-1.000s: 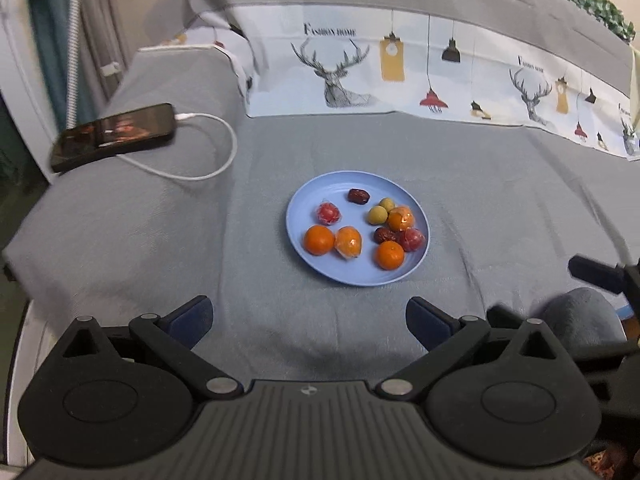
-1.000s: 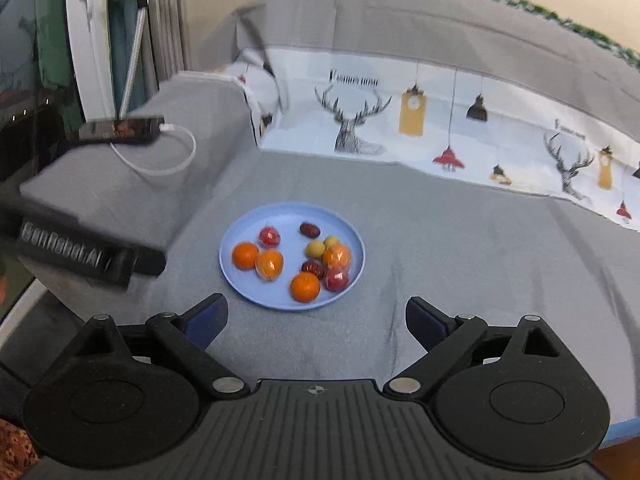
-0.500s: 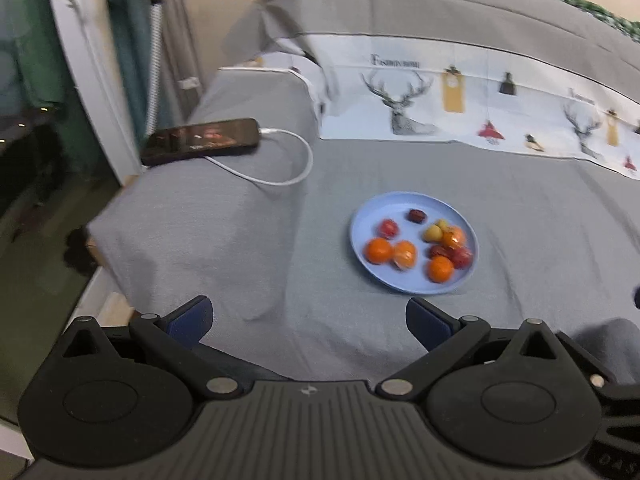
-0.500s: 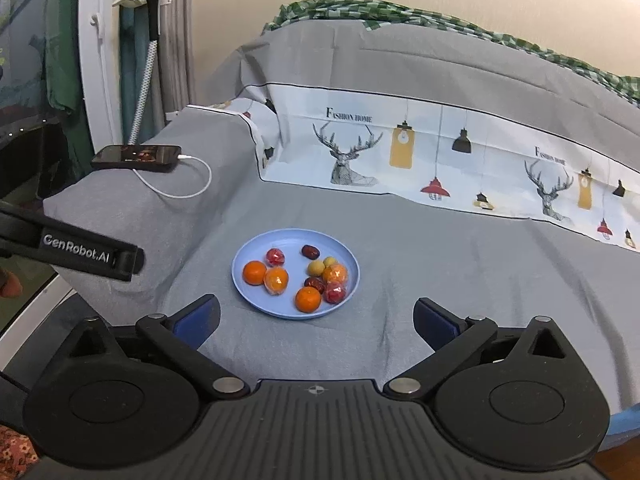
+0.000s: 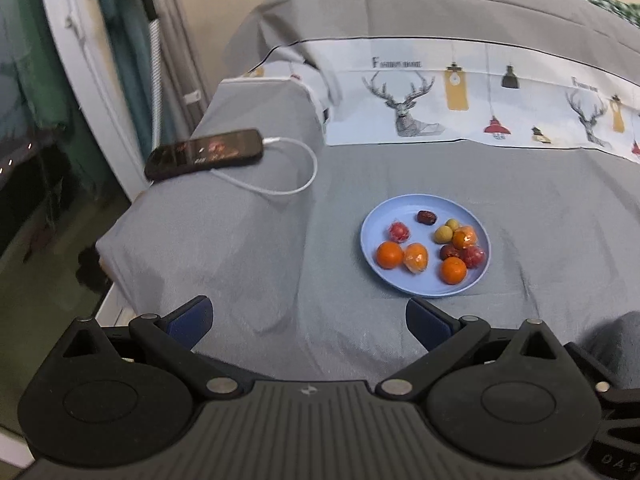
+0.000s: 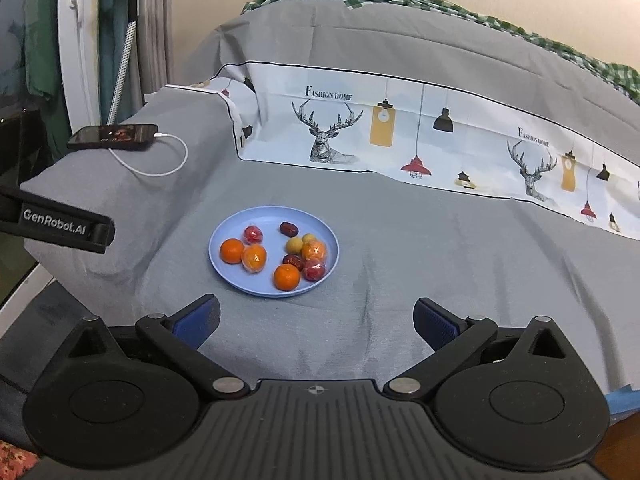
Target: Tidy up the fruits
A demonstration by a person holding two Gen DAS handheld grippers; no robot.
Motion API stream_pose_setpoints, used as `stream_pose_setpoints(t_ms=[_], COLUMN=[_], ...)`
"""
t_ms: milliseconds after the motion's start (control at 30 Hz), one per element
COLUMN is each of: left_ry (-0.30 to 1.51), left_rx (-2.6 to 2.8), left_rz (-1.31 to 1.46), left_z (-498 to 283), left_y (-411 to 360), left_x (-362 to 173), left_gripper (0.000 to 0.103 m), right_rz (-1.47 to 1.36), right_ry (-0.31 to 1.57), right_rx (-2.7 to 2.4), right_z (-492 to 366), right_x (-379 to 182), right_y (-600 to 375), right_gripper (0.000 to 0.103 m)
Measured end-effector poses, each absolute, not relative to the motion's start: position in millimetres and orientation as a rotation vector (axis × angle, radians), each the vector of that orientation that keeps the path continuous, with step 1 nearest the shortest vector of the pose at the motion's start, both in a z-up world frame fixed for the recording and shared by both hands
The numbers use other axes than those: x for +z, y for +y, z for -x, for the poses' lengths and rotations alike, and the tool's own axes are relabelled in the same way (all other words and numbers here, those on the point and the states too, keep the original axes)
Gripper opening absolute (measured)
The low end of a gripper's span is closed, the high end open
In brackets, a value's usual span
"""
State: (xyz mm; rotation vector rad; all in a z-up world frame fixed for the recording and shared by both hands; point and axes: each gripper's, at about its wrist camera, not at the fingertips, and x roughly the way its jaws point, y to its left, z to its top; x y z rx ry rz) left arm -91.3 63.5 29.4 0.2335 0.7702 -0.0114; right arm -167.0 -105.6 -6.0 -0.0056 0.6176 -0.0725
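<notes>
A light blue plate (image 5: pixel 400 284) (image 6: pixel 224 272) lies on the grey bed sheet and holds several small fruits: oranges (image 5: pixel 389 255) (image 6: pixel 286 277), wrapped red and orange fruits, dark red dates (image 6: pixel 289 229) and yellow-green ones (image 5: pixel 443 235). My left gripper (image 5: pixel 308 318) is open and empty, well short of the plate, which sits ahead to its right. My right gripper (image 6: pixel 316 318) is open and empty, just short of the plate's near rim. The left gripper's body (image 6: pixel 60 226) shows at the left of the right wrist view.
A black phone (image 5: pixel 204 153) (image 6: pixel 114 136) on a white charging cable (image 5: pixel 288 188) lies on the raised grey pillow at the left. A deer-print fabric band (image 6: pixel 400 136) runs behind the plate. The bed's left edge drops to the floor (image 5: pixel 48 300).
Both grippers have pulled back and tilted up, so the plate looks smaller and farther. The left view has swung to the left. Both stay open and empty.
</notes>
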Motion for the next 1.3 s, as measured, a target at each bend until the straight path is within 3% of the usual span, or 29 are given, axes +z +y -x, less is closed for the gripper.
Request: stream_pose_setpoints(t_ms=[1300], left_ry=[0.818], left_rx=[-0.037], left_rz=[-0.258], left_z=[91], left_y=[57], left_x=[20], left_gripper=[0.103], right_rz=[0.008], right_ry=[0.605], right_rx=[-0.075], right_z=[169], right_x=[-8], right_y=[-106], right_gripper=[0.102])
